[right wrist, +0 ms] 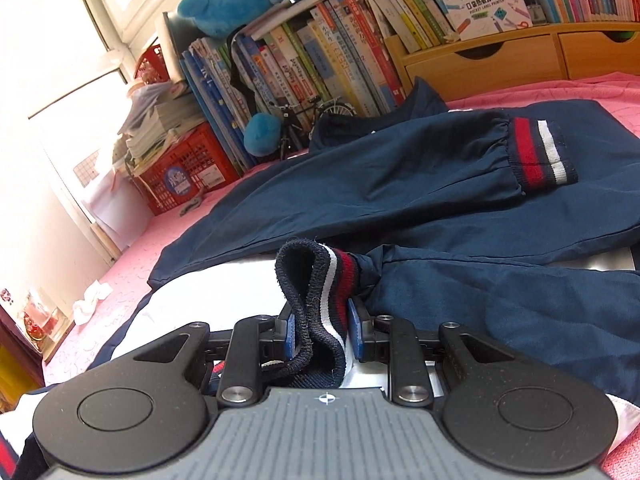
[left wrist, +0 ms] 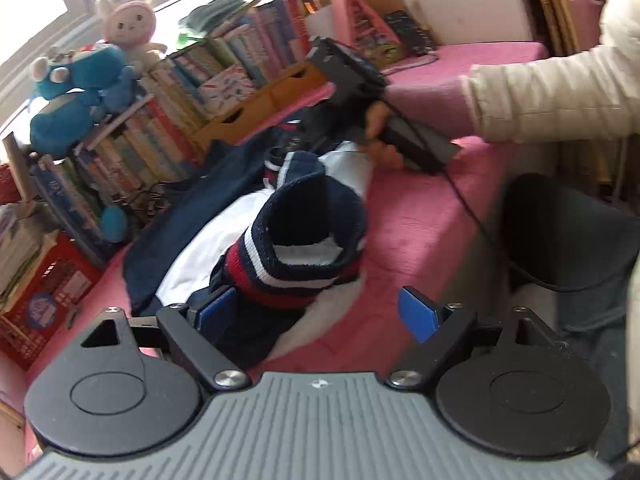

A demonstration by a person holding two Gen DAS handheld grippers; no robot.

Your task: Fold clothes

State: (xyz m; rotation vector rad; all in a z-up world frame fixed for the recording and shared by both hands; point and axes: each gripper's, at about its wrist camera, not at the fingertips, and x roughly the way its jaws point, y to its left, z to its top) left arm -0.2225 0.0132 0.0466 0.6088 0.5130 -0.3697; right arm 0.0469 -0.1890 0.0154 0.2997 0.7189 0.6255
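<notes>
Jacket on the bed
The jacket lies spread on the bed; books stand behind it.

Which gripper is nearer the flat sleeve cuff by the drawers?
Right. The right gripper grips another cuff just before the flat cuff; the left gripper is farther back.

A blue plush toy and a pink plush doll sit atop colourful upright books; a red plastic crate stands beside them.
</notes>
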